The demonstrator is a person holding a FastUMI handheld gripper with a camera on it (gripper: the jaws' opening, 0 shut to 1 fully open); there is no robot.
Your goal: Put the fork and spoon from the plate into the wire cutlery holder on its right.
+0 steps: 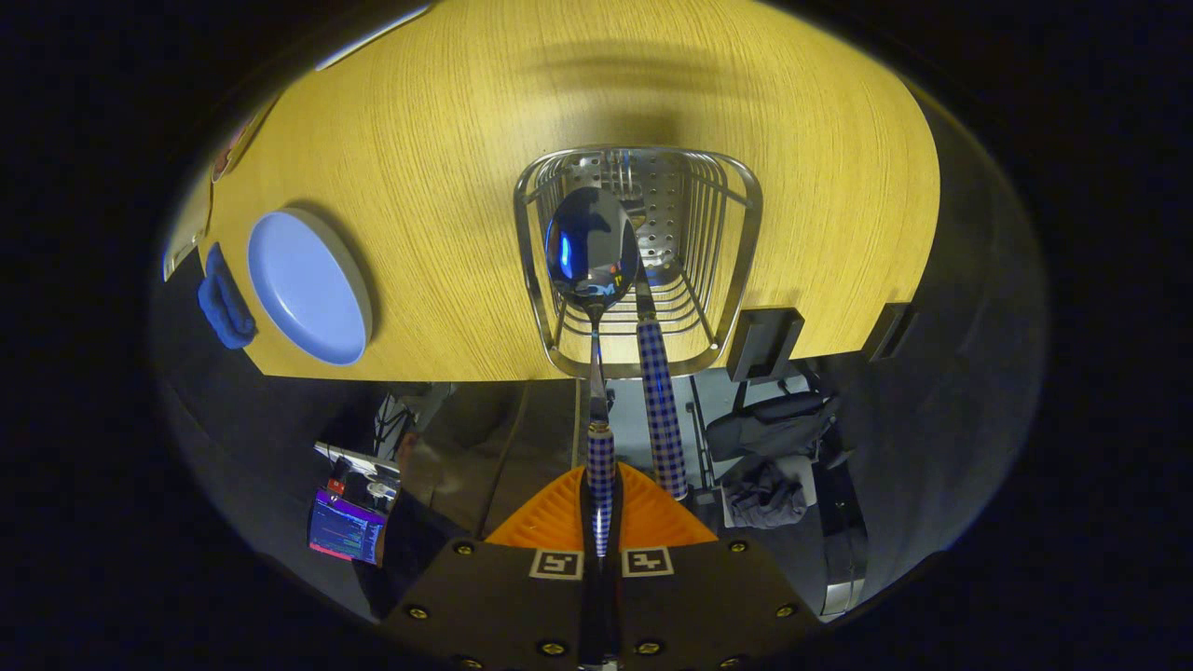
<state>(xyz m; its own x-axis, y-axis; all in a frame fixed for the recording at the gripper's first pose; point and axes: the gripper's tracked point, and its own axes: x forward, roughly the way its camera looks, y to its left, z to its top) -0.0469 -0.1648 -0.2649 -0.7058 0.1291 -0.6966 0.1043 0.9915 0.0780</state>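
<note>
The gripper [601, 508] is clenched on the spoon's [591, 244] checked handle, its bowl poised at the mouth of the wire cutlery holder [736, 233] near the bench's [447, 140] front edge. The fork [660, 401] already stands inside, handle leaning out just beside the spoon. The plate [308, 284] sits bare near the bench's front left corner.
</note>
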